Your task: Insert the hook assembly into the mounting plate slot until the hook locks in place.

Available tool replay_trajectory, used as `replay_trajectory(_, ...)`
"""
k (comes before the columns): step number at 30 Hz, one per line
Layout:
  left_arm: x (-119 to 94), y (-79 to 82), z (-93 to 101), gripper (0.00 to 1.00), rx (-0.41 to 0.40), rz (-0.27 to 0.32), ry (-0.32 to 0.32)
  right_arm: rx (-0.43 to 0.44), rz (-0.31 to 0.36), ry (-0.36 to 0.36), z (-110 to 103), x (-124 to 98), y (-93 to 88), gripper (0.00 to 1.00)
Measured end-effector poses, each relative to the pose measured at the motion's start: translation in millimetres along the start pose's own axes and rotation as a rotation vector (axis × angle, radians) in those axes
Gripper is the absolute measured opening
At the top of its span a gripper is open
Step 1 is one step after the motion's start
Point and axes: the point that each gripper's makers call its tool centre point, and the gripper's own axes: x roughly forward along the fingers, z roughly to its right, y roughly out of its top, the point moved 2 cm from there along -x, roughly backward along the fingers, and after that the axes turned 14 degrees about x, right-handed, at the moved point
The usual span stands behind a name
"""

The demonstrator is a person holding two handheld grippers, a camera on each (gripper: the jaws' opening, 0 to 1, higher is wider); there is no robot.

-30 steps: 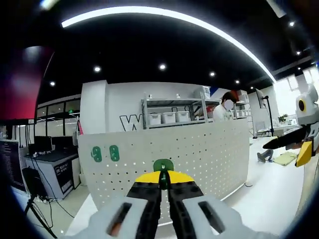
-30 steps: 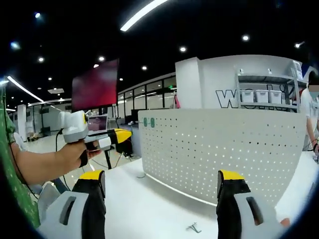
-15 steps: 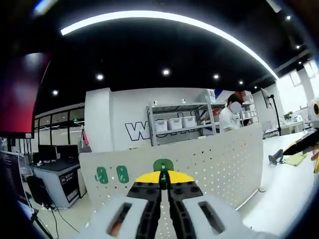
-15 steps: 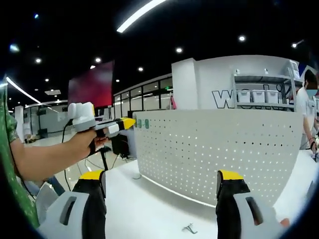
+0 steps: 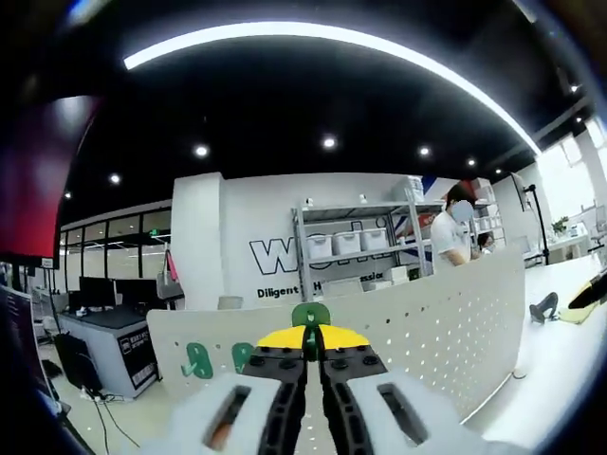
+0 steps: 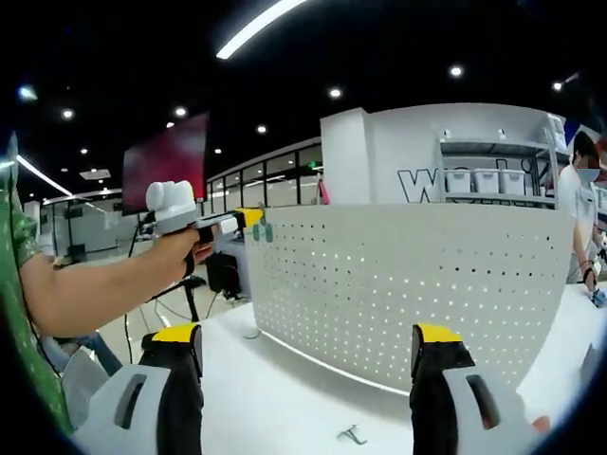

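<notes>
- The left gripper (image 5: pixel 305 353) has its jaws pressed together on a small green plastic hook (image 5: pixel 310 315), whose rounded top pokes up above the yellow jaw tips.
- That hook is raised to the top edge of the white perforated pegboard panel (image 5: pixel 427 318), which stands upright on the white table (image 6: pixel 285 398).
- Two more green hooks (image 5: pixel 216 359) already hang on the panel near its upper left corner, side by side.
- From the right gripper view, the left gripper (image 6: pixel 248 218), held in a person's hand (image 6: pixel 185 256), is up at that same upper corner of the panel, right beside the hung hooks; whether the carried hook touches the panel I cannot tell.
- The right gripper (image 6: pixel 305 355) has its jaws spread wide, pinching nothing, hovering over the table in front of the panel.
- A small metal wire piece (image 6: pixel 351 436) lies loose on the table near its front edge, below the panel.
- My read: pickup and carry are done and the hook is lined up near the panel's top row; the push into a slot and the locking are not yet done.
</notes>
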Motion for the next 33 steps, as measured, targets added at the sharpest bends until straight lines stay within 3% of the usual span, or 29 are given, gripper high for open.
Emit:
replay_trajectory(14,28,-5.5,-2.9,0.03,-0.016,0.016,0.065,0.007,-0.005,-0.017,12,2,-0.2,0.92)
replay_trajectory(33,39,-19.4,-8.1,0.03,-0.022,0.006,0.117,0.011,-0.008,-0.028,18,2,-0.6,0.9)
